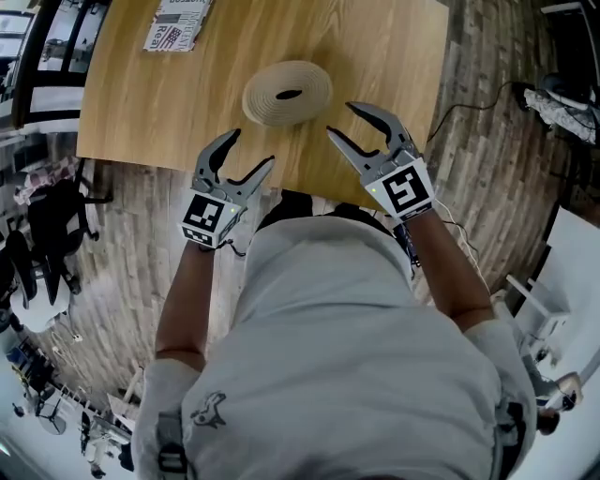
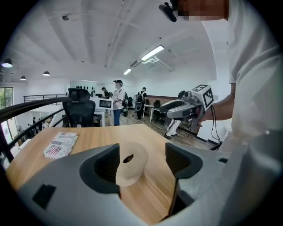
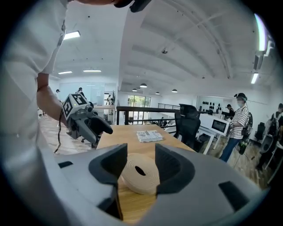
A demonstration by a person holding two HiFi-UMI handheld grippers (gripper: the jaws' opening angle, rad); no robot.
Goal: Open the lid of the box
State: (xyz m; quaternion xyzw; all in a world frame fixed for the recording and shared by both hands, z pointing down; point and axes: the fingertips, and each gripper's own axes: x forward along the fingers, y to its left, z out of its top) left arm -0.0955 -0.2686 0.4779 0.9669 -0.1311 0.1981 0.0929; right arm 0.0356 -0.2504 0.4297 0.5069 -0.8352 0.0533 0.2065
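Note:
A round, flat, beige woven box [image 1: 287, 92] with a dark hole in its top lies on the wooden table [image 1: 141, 103], lid in place. My left gripper [image 1: 253, 147] hovers at the table's near edge, just left of the box, jaws open and empty. My right gripper [image 1: 339, 118] is over the table just right of the box, also open and empty. In the left gripper view the box [image 2: 131, 164] shows between the jaws, a little ahead, and the right gripper [image 2: 181, 108] beyond. The right gripper view frames the box [image 3: 140, 173] likewise, untouched.
A printed booklet [image 1: 178, 23] lies at the table's far left corner. Office chairs [image 1: 47, 225] stand on the floor to the left, cables and gear [image 1: 562, 103] to the right. People and desks stand far off in the room [image 2: 118, 99].

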